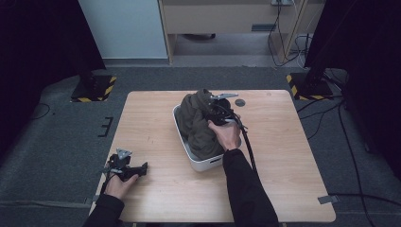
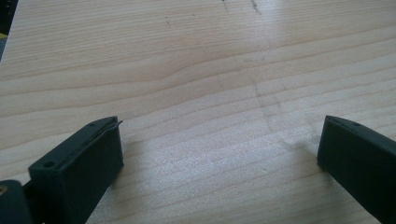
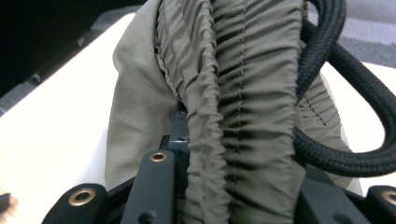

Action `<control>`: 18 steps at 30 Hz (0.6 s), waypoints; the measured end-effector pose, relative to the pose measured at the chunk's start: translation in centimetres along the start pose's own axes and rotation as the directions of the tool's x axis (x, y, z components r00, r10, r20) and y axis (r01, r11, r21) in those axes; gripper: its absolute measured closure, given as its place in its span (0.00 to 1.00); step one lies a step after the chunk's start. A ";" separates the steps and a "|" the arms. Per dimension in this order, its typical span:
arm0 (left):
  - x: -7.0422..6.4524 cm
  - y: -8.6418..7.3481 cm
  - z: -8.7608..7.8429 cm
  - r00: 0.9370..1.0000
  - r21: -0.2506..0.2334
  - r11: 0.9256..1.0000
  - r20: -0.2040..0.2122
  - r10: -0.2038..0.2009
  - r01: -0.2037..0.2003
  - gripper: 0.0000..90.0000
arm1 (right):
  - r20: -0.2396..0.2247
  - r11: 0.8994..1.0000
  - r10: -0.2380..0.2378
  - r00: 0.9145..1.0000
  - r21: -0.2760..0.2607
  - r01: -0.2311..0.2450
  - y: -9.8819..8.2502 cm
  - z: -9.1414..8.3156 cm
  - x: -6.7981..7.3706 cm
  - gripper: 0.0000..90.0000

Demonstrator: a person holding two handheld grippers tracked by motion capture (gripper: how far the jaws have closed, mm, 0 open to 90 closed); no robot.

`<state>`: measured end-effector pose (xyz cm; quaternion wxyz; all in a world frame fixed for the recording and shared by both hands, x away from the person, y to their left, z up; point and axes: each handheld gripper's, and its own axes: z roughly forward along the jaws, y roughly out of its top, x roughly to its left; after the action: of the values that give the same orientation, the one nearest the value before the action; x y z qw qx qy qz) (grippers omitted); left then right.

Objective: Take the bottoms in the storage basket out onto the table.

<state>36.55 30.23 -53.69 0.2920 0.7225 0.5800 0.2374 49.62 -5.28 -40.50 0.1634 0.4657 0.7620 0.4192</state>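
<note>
Olive-green garment [image 1: 198, 124] fills the white bin [image 1: 206, 163] at the middle of the wooden table [image 1: 156, 132], part of it lifted above the rim. Right gripper [image 1: 215, 109] is clamped on its gathered elastic band [image 3: 233, 107], with a black drawcord [image 3: 341, 116] looping alongside. Left gripper [image 1: 126, 168] rests near the table's left corner, well apart, jaws spread wide over bare wood.

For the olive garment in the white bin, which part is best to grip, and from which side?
Grip the gathered elastic band of the olive garment, coming from above the white bin. The band bunches into a thick ridged fold, and the right tongs are already shut on it.
</note>
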 end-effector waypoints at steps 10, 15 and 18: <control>0.0 0.0 0.0 1.000 0.001 1.000 0.000 0.002 -0.002 0.00 | -0.011 0.995 -0.008 1.000 -0.097 0.007 1.9 -2.2 0.4 0.77; 0.0 0.0 0.0 1.000 0.001 1.000 0.000 0.001 -0.001 0.00 | -0.014 0.989 -0.010 1.000 -0.149 0.007 3.1 -3.6 0.7 0.77; 0.0 0.0 0.0 1.000 0.001 1.000 0.000 0.001 -0.001 0.00 | -0.022 0.985 -0.011 1.000 -0.174 0.007 3.5 -4.3 0.7 0.77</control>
<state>36.55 30.24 -53.69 0.2915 0.7229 0.5796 0.2376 48.49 -6.00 -35.00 0.1967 0.4413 0.7264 0.4888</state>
